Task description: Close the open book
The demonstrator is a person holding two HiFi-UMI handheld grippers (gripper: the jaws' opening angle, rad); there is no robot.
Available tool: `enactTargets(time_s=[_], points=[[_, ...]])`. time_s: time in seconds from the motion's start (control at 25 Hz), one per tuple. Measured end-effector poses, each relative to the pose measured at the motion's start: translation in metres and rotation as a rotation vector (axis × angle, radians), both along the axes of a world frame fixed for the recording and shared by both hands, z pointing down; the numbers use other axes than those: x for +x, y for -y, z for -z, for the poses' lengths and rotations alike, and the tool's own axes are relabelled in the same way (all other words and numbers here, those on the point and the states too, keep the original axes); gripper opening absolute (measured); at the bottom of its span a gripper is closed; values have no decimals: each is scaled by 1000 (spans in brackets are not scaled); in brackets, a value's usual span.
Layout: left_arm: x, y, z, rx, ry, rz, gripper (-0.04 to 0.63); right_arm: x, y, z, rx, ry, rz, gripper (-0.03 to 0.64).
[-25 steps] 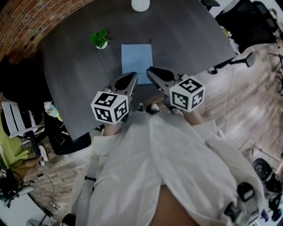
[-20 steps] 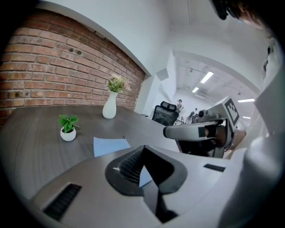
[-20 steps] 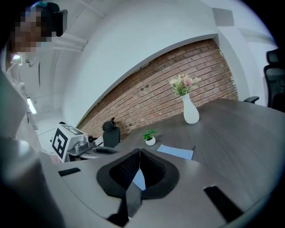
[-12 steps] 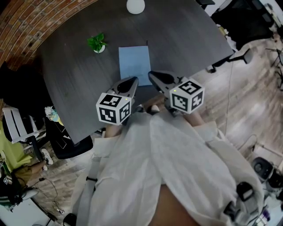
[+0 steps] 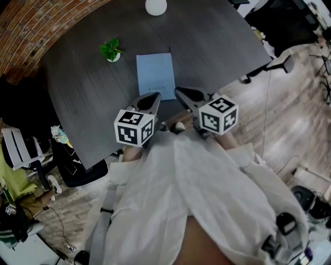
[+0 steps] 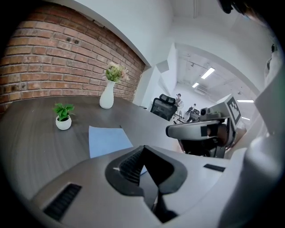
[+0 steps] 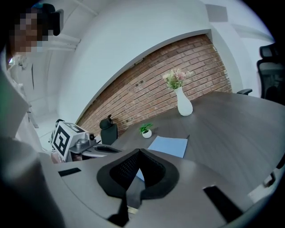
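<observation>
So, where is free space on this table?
The dark grey wooden table is bare right of the flat light blue book and left of the small green potted plant. Crowded: near edge, by left tool and right tool.

Flat blue book (image 5: 155, 76) on dark table (image 5: 217, 44)

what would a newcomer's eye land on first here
The blue book lying flat on the dark table stands out first. Just nearer the person, the left gripper and right gripper, both shut and empty, point toward it side by side. Beyond the book stand a small plant and a white vase.
</observation>
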State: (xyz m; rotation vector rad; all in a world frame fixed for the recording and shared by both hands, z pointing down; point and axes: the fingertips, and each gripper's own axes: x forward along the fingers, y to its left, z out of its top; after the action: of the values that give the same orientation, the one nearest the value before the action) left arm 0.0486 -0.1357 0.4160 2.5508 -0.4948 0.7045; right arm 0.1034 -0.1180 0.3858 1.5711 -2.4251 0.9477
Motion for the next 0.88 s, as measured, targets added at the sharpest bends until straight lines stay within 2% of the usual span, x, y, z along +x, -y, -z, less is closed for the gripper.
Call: enactTargets(time_s=[0.88], points=[[0,3,-2,-44,-12,-5,5,5,5,-3,-17,10,-9,5]])
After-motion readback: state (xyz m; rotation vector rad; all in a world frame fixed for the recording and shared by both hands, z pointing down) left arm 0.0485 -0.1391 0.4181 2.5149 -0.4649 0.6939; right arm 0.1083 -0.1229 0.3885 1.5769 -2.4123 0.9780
